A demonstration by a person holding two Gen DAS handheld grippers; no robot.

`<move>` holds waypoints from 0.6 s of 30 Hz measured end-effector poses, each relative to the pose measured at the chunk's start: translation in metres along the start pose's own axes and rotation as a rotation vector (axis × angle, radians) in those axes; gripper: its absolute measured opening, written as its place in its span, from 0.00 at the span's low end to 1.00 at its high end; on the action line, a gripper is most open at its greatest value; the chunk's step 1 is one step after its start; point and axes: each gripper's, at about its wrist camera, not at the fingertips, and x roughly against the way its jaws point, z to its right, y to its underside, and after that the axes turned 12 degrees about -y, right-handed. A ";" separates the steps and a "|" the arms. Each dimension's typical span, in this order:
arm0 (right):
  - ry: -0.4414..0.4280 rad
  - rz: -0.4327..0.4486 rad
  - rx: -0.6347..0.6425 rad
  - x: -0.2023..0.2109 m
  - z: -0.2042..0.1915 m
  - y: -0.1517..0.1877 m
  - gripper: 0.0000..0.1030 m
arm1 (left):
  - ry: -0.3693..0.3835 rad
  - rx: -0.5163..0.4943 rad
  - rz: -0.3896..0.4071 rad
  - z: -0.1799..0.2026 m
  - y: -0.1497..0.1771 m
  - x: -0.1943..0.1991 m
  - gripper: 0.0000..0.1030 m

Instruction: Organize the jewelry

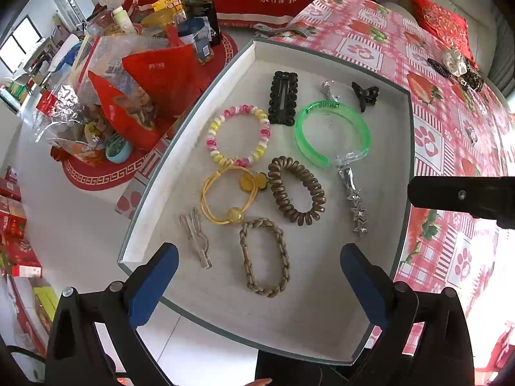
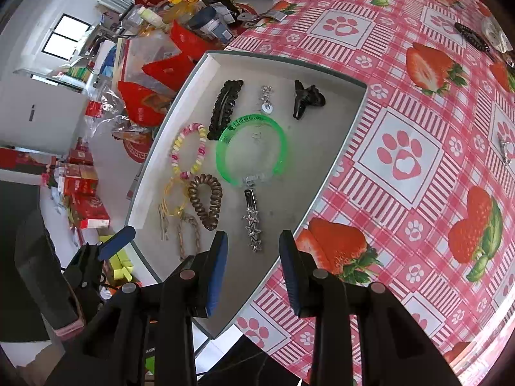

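- Left gripper [image 1: 259, 276] wide open, empty, over tray [image 1: 399, 173] near edge.
- Right gripper [image 2: 252, 257] part open, empty.
- Star clip [image 2: 252, 225] in tray just beyond: light, stiff, likely slippery; grip across narrow body.

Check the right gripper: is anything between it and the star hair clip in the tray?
Nothing visible. The right gripper is open and empty, with the star hair clip lying just ahead of its fingertips on the tray floor; the brown spiral hair tie sits apart, to its left.

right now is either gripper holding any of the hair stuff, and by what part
Nothing is held. The left gripper and right gripper are both open over the tray, with nothing between their fingers.
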 end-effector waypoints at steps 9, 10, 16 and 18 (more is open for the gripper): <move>0.099 -0.026 0.055 -0.001 -0.012 0.007 0.39 | -0.008 0.009 -0.036 -0.002 0.006 -0.003 1.00; 0.111 -0.030 0.066 -0.001 -0.014 0.007 0.39 | -0.009 0.012 -0.039 -0.003 0.006 -0.003 1.00; 0.150 -0.048 0.091 -0.002 -0.020 0.009 0.40 | -0.022 0.032 -0.030 -0.007 0.006 0.001 1.00; 0.166 -0.055 0.102 -0.002 -0.022 0.009 0.42 | -0.048 0.023 -0.019 -0.007 0.006 0.004 1.00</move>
